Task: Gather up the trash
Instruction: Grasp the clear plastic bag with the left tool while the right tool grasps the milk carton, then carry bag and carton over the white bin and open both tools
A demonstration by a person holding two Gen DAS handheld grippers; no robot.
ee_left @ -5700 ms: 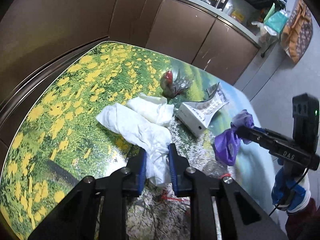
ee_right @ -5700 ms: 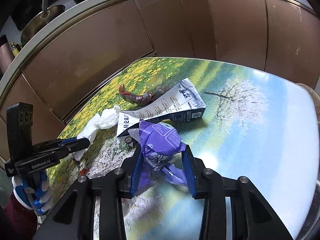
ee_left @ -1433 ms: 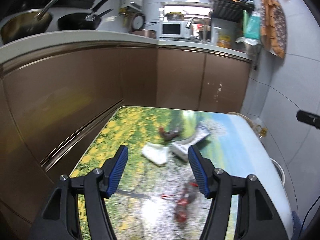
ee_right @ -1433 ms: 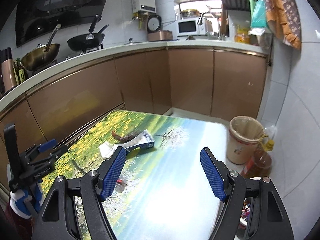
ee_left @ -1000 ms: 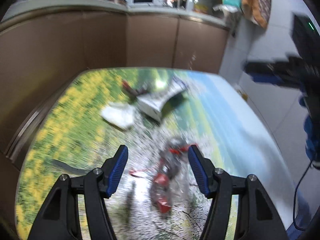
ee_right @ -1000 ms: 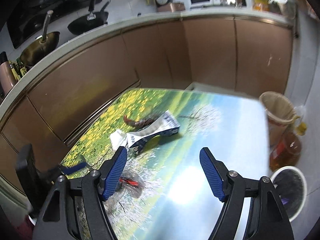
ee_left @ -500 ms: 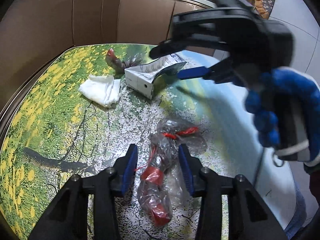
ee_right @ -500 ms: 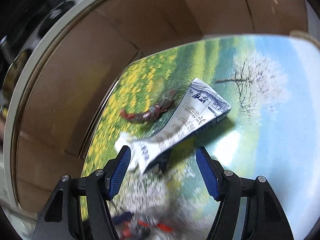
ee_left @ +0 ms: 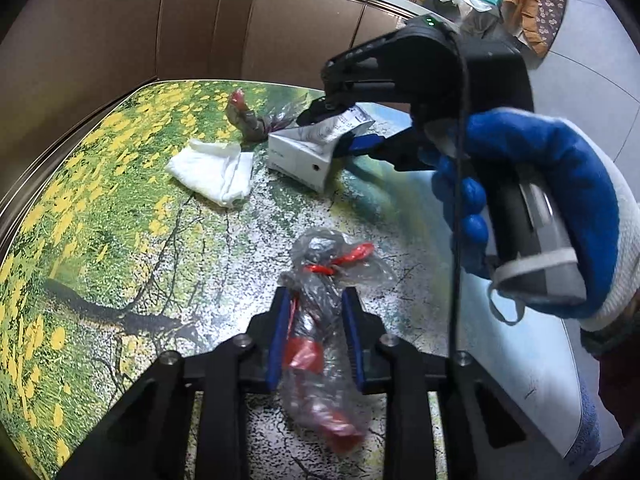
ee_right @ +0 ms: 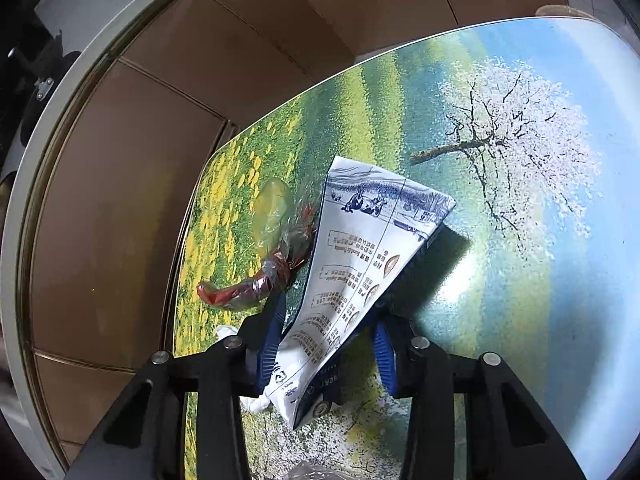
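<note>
In the left wrist view my left gripper [ee_left: 316, 340] is shut on a crumpled clear plastic bag with red bits [ee_left: 320, 320] that lies on the table. A white tissue [ee_left: 212, 170] and a white milk carton [ee_left: 308, 152] lie farther back. My right gripper [ee_left: 340, 128], held in a blue glove, reaches over the carton. In the right wrist view my right gripper [ee_right: 326, 336] straddles the flattened carton [ee_right: 360, 272]; its blue pads sit at the carton's two sides, still partly open. A second clear and red wrapper [ee_right: 268, 264] lies left of the carton.
The table [ee_left: 100, 240] has a printed cloth with yellow flowers and a blossoming tree [ee_right: 516, 152]. Brown cabinet fronts [ee_left: 200, 20] stand behind it. The table's right edge [ee_left: 572, 360] drops to the tiled floor.
My left gripper has closed in on the plastic bag. My right gripper has come down around the carton, which now fills the space between its fingers.
</note>
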